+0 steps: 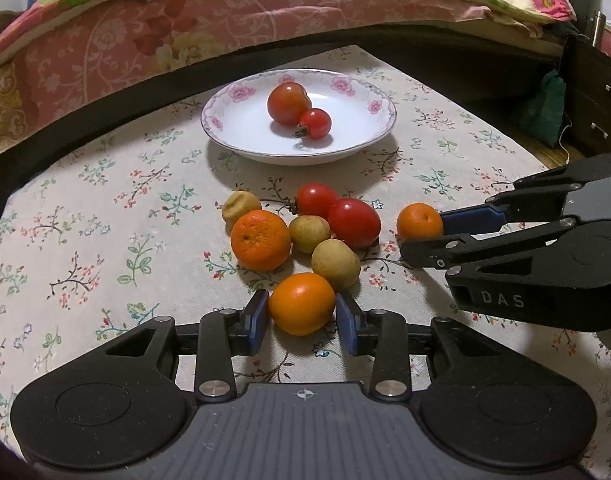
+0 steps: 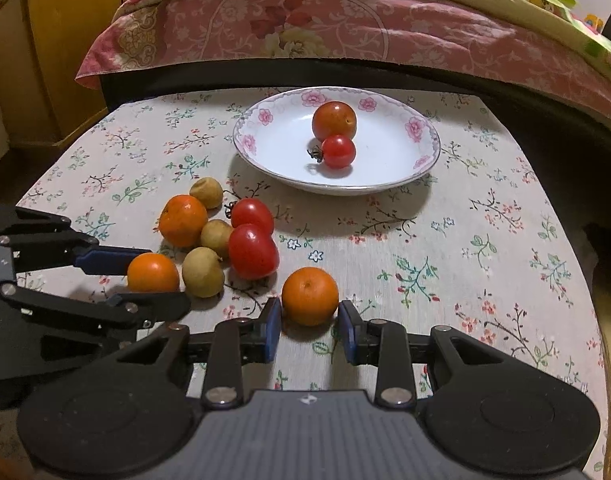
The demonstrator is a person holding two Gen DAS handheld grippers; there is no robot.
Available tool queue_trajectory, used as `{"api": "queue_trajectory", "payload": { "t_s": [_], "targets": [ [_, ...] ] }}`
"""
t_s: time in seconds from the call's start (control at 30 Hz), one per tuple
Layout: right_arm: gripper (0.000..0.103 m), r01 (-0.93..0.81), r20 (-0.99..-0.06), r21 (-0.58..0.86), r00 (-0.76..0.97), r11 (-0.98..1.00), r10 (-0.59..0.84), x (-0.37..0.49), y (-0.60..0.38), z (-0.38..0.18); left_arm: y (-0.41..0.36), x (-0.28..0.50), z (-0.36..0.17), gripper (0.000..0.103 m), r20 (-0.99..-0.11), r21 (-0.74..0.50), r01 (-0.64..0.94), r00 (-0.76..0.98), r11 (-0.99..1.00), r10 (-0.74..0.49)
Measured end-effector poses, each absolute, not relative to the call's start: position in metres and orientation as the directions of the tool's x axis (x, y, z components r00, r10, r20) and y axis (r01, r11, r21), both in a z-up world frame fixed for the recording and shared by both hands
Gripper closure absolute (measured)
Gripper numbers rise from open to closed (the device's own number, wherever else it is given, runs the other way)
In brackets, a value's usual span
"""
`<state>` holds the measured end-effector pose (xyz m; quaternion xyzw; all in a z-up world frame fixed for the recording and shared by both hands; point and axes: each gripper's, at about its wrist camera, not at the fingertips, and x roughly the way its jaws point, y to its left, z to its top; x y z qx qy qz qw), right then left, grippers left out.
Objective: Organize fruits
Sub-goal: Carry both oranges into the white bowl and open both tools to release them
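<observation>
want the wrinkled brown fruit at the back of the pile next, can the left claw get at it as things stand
Probably not directly. The left claw has an orange between its pads, and the big orange sits right in front of the wrinkled brown fruit.

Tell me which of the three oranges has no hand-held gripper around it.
The biggest orange, in the cluster beside the brown fruits. The other two oranges each sit between a hand-held gripper's fingers; this one lies free.
</observation>
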<state>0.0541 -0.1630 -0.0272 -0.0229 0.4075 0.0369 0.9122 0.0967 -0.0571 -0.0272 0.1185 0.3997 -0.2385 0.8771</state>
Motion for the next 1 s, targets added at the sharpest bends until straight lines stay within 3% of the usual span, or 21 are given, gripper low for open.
{"api": "queue_trajectory", "payload": {
  "t_s": [0.17, 1.0],
  "targets": [
    [0.072, -0.064, -0.759, 0.052, 0.646, 0.997, 0.081, 0.058, -0.171, -0.025, -0.057, 0.094, -0.028, 0.059, -0.757, 0.029, 0.512, 0.572, 0.859, -0.316],
    [0.073, -0.047, -0.77, -0.01, 0.637, 0.999, 0.022, 0.049, -0.157, -0.001, -0.043, 0.095, -0.008, 0.061, -0.747, -0.053, 0.484, 0.561, 0.873, -0.356]
  ]
}}
